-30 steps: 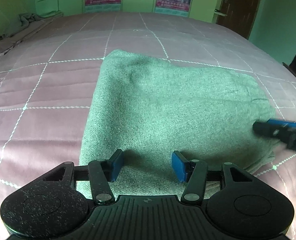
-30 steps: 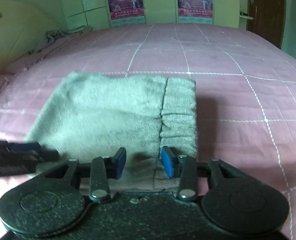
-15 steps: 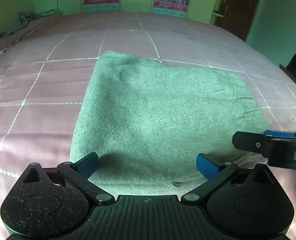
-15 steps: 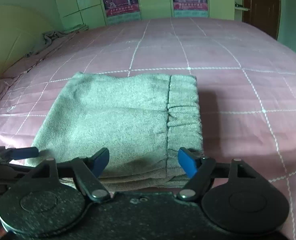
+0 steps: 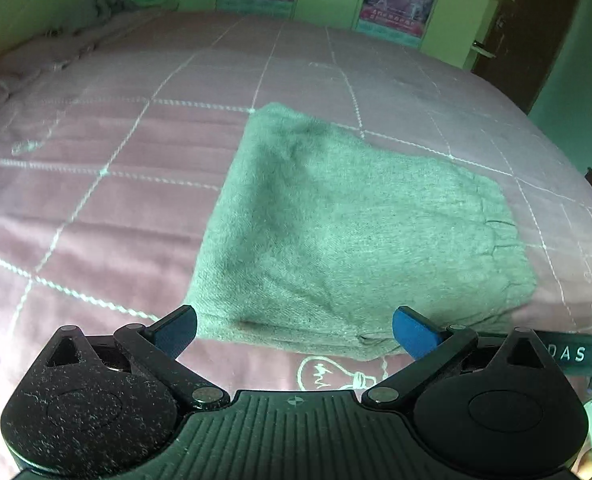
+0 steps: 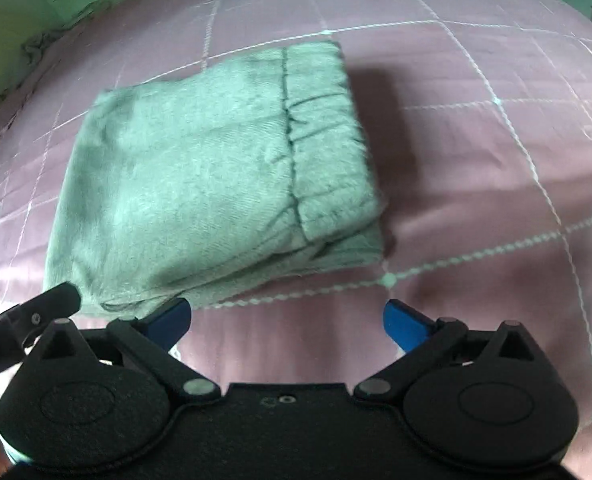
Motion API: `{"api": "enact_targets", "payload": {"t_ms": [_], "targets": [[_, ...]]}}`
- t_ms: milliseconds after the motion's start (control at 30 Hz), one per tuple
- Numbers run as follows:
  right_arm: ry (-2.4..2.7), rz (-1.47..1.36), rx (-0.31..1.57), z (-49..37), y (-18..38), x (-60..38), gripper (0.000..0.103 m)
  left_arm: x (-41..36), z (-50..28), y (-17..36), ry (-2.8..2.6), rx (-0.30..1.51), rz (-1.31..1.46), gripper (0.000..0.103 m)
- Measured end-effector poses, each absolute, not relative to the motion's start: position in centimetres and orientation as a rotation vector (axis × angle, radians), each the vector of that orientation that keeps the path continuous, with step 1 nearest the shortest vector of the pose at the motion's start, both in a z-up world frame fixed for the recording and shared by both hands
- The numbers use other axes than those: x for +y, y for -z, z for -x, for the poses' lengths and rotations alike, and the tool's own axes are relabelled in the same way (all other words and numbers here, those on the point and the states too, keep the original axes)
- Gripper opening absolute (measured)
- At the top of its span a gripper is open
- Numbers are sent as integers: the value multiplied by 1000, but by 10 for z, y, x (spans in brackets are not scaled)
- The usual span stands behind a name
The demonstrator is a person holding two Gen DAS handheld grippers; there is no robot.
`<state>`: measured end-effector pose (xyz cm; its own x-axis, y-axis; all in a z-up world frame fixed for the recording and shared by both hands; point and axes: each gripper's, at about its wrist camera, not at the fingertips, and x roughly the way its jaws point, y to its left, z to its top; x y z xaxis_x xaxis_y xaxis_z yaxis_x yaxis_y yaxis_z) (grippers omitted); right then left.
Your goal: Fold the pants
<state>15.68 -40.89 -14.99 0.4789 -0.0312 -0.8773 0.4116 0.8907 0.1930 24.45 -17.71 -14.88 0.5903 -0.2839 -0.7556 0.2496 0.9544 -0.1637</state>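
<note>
A: Well, starting at the left: the left gripper (image 5: pixel 293 330) has its jaws spread wide with nothing between them, poised over the near edge of the pants (image 5: pixel 348 232). The fingertips (image 5: pixel 175 330) sit just short of the cloth, not touching it as far as I can tell.

B: And the pants themselves?

A: A compact grey-green stack lying flat on the pink quilted bedspread (image 5: pixel 115 184), roughly mid-bed. From the right wrist view several layers show along the near edge, with the gathered waistband (image 6: pixel 328 132) on top at the stack's right end.

B: So the folding looks done, or close to it?

A: I'd judge so. The bundle is a squarish packet with its edges fairly well aligned.

B: How would it handle if it needs another touch?

A: It looks like soft, thick, fleecy knit: light, floppy, not slippery. The layers would probably slide apart if only the top one were pinched. I'd take hold at the near corners, catching every layer, or at the thicker waistband end.

B: And on the right?

A: The right gripper (image 6: pixel 285 320) is opening, its jaws already wide, with only bedspread between them. The pants lie just beyond its left finger (image 6: pixel 171 316).
</note>
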Motion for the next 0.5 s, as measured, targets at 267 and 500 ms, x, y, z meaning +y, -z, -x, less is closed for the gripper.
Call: {"api": "enact_targets", "payload": {"t_ms": [267, 500], "targets": [[261, -274, 1005, -139, 135, -395, 103, -166, -233, 126, 262, 817, -27, 103], [226, -358, 966, -110, 125, -393, 103, -167, -204, 102, 231, 761, -131, 103]]}}
